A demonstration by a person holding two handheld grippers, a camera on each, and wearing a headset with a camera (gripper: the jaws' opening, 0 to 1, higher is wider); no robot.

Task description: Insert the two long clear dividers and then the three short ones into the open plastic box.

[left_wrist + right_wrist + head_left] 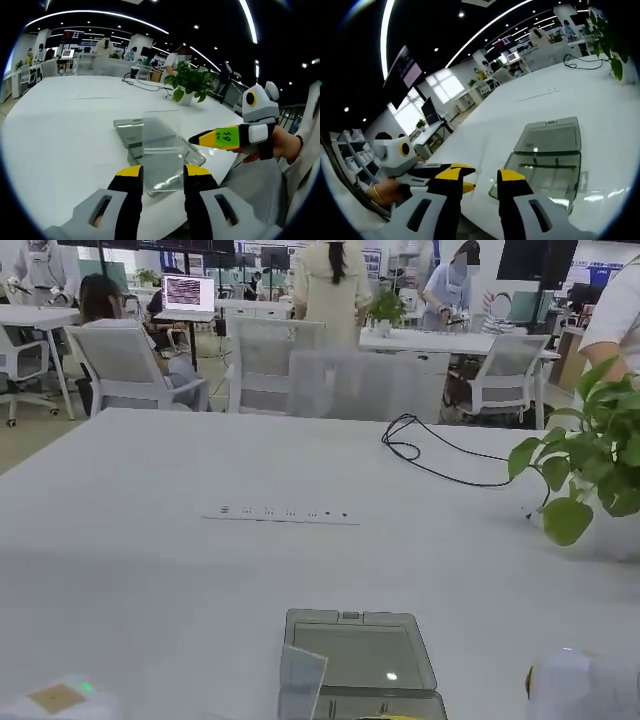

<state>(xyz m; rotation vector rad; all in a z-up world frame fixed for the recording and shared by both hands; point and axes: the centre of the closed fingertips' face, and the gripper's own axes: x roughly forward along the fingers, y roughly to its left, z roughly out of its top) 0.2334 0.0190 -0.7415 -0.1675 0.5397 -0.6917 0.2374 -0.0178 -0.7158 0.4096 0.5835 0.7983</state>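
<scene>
- Pinched between the yellow-tipped jaws of the left gripper: a clear divider, upright, gripped by its two side edges.
- Held above the white desk, on the near side of the open plastic box; in the head view, overlapping the box's left side.
- Cannot tell whether long or short.
- Spread apart and empty on the right gripper: nothing between the two jaws.
- Ahead of those jaws: the box near the desk's front edge, with its clear lid laid back flat on the far side.
- In the left gripper view, held in a hand, that right gripper's yellow tip pointing in from the right, close to the divider.
- Farther back on the desk: a potted plant, a black cable and a flat socket strip, all well apart from the box.
</scene>
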